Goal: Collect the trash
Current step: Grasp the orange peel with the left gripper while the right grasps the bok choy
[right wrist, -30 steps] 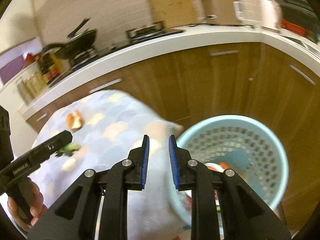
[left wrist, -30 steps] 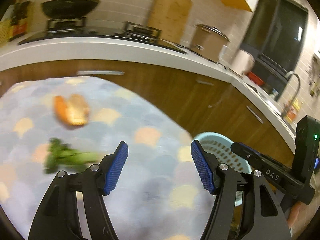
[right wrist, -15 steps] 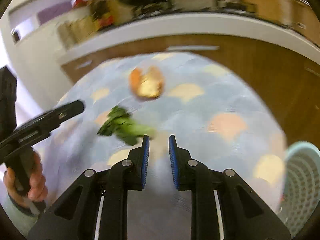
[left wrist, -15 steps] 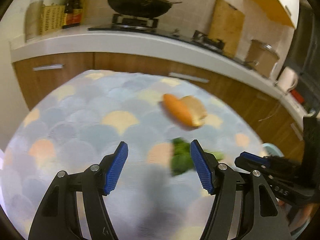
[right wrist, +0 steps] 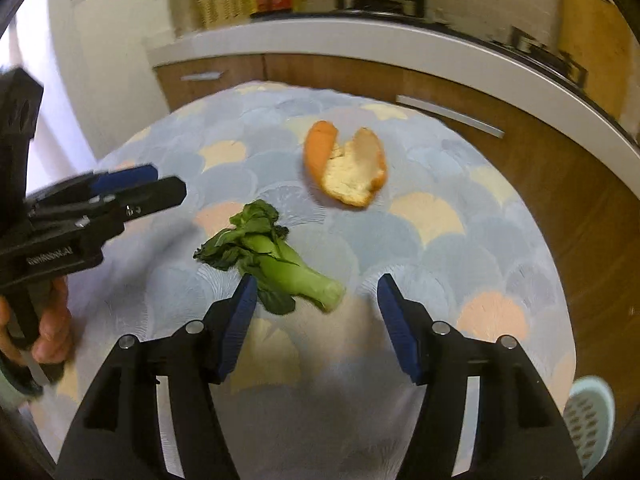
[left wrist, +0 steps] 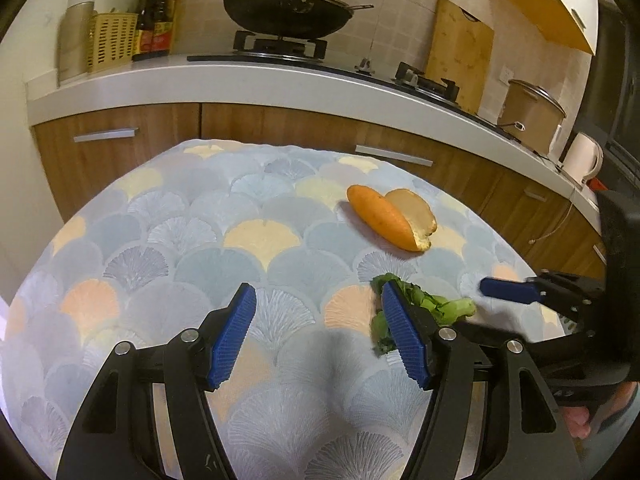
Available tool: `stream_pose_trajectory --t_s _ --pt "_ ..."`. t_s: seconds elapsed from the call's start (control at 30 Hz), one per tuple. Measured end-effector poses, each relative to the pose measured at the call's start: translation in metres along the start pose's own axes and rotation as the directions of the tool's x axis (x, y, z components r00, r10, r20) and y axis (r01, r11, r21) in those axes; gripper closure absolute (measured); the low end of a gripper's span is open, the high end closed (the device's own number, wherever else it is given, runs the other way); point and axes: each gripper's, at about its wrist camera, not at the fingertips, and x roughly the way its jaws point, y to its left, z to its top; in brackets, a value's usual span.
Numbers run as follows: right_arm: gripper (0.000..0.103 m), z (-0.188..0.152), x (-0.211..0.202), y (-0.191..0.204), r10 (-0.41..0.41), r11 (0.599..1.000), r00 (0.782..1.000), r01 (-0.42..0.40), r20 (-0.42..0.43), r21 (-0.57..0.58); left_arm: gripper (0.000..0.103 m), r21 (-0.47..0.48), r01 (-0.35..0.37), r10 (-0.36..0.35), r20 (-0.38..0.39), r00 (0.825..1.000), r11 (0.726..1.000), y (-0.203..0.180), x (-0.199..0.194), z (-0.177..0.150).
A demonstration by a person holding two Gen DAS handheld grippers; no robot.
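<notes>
A green leafy vegetable (right wrist: 276, 260) lies on the patterned tablecloth (right wrist: 440, 248). Its pale stalk end reaches in between my right gripper's (right wrist: 316, 292) fingertips. The right jaws are opening and the pads do not press on it. Farther back lies an orange peel (right wrist: 348, 168). In the left wrist view my left gripper (left wrist: 316, 300) hovers open over bare cloth with nothing between its fingers. There the vegetable (left wrist: 444, 306) sits partly hidden behind the right-hand finger (left wrist: 404, 332). The peel (left wrist: 392, 216) lies beyond it, and the right gripper (left wrist: 508, 292) comes in from the right.
A light blue perforated basket (right wrist: 592, 416) stands off the table's right edge, low down. Wooden cabinets and a white counter (left wrist: 280, 80) with a wok, stove and cutting board curve behind the table. A hand (right wrist: 48, 332) holds the left gripper (right wrist: 132, 188) at the left.
Both views swung from the blue basket over to the table. The right jaws went from nearly shut to wide apart. The vegetable's stalk now lies between the right fingertips.
</notes>
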Motion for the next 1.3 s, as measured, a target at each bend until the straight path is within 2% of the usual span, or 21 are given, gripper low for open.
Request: stream_pose_trajectory --t_s 0.13,0.17,0.23,0.27,0.37,0.47,0.6,0.67,0.77,0.83,0.93,1.0,1.13,1.23,1.3 --pt "0.046 0.003 0.010 0.006 0.022 0.998 1.000 -0.023 -0.017 -0.052 0.039 -0.023 0.016 -0.016 -0.006 1.000 1.000 0.005 0.001 0.000" --pt "0.053 0.003 0.010 0.006 0.024 0.998 1.000 -0.025 -0.015 -0.053 0.039 -0.027 0.018 -0.018 -0.008 1.000 0.999 0.005 0.001 0.001" --pt "0.062 0.002 0.008 0.006 0.030 0.998 1.000 -0.030 -0.009 -0.048 0.039 -0.023 0.020 -0.020 -0.012 1.000 1.000 0.005 0.002 0.001" --pt "0.072 0.001 0.007 0.007 0.028 0.998 1.000 -0.029 -0.007 -0.051 0.039 -0.017 0.019 -0.020 -0.018 1.000 1.000 0.003 0.003 0.001" --pt "0.090 -0.005 0.001 0.015 0.044 0.997 0.999 -0.043 0.002 -0.067 0.039 0.000 0.021 -0.021 -0.028 0.999 1.000 -0.001 0.004 0.001" --pt "0.090 -0.013 -0.008 0.020 0.010 0.999 0.999 -0.009 0.035 -0.036 0.040 -0.026 0.081 -0.082 -0.058 0.995 0.996 -0.004 0.007 0.005" --pt "0.090 -0.030 -0.035 0.003 -0.040 0.995 0.995 0.031 0.093 0.093 0.041 -0.036 0.148 -0.150 -0.077 0.986 0.988 -0.017 0.011 0.019" --pt "0.090 -0.041 -0.047 -0.013 -0.087 0.981 0.990 0.066 0.111 0.181 0.041 -0.024 0.169 -0.170 -0.086 0.982 0.985 -0.027 0.018 0.026" --pt "0.090 -0.052 -0.052 -0.039 -0.118 0.951 0.986 0.078 0.116 0.299 0.041 -0.025 0.174 -0.176 -0.146 0.973 0.984 -0.044 0.043 0.032" --pt "0.090 -0.055 -0.053 -0.058 -0.104 0.923 0.987 0.049 0.126 0.381 0.041 -0.042 0.167 -0.172 -0.187 0.967 0.985 -0.051 0.062 0.032" --pt "0.090 -0.060 -0.060 -0.068 -0.118 0.901 0.979 0.036 0.165 0.432 0.049 -0.081 0.145 -0.159 -0.216 0.963 0.986 -0.057 0.086 0.032" --pt "0.090 -0.063 -0.064 -0.072 -0.137 0.888 0.975 0.041 0.177 0.458 0.049 -0.069 0.113 -0.125 -0.191 0.974 0.991 -0.062 0.092 0.035" --pt "0.090 -0.064 -0.067 -0.068 -0.196 0.881 0.964 0.094 0.178 0.464 0.055 -0.053 0.070 -0.079 -0.179 0.981 0.996 -0.065 0.100 0.040" --pt "0.090 -0.064 -0.068 -0.068 -0.214 0.879 0.961 0.112 0.173 0.464 0.065 -0.053 0.046 -0.054 -0.164 0.985 0.998 -0.062 0.102 0.042" --pt "0.090 -0.065 -0.068 -0.070 -0.208 0.876 0.962 0.103 0.177 0.471 0.081 -0.055 0.045 -0.054 -0.165 0.985 0.997 -0.057 0.102 0.045"
